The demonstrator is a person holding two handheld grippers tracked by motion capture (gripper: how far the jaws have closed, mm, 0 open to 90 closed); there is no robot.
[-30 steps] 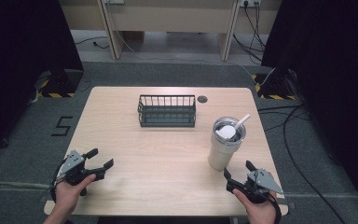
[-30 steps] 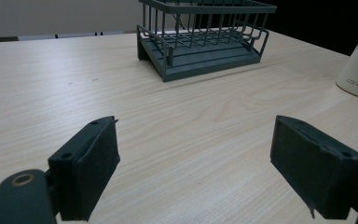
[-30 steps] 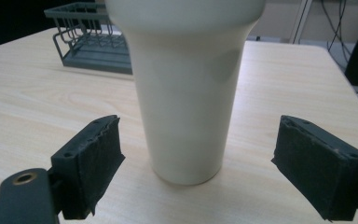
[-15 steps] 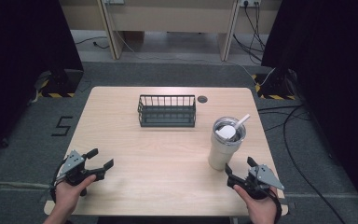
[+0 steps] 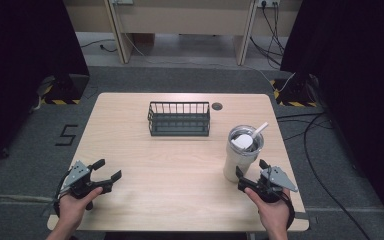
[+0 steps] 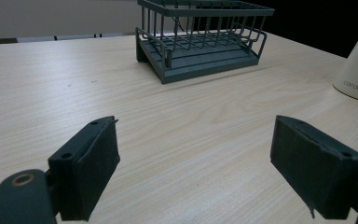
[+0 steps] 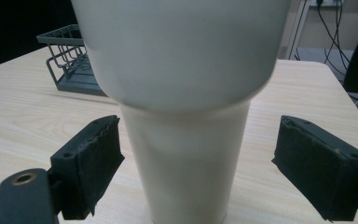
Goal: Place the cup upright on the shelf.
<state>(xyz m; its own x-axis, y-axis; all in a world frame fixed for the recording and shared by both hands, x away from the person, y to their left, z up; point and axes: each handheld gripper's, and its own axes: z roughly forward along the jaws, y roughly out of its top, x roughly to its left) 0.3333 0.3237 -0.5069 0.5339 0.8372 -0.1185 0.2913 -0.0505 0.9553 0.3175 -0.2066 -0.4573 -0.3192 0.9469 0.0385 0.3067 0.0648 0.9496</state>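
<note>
A cream tumbler [image 5: 242,156] with a lid and a white straw stands upright at the table's right side. My right gripper [image 5: 251,171] is open just in front of it; in the right gripper view the tumbler's narrow base [image 7: 186,158] sits between the two spread jaws, untouched by either. My left gripper [image 5: 106,170] is open near the front left of the table with nothing between its fingers [image 6: 86,172]. A dark wire basket [image 5: 179,119] rests empty at the middle back of the table; it also shows ahead in the left gripper view as the wire basket [image 6: 200,39].
The light wooden table [image 5: 180,175] has a small round cable hole [image 5: 217,106] behind the basket. Cables lie on the floor to the right and behind the table. A desk's legs stand beyond the far edge.
My right gripper has edged forward toward the tumbler, so its jaws now flank the base. The left gripper has stayed where it was.
</note>
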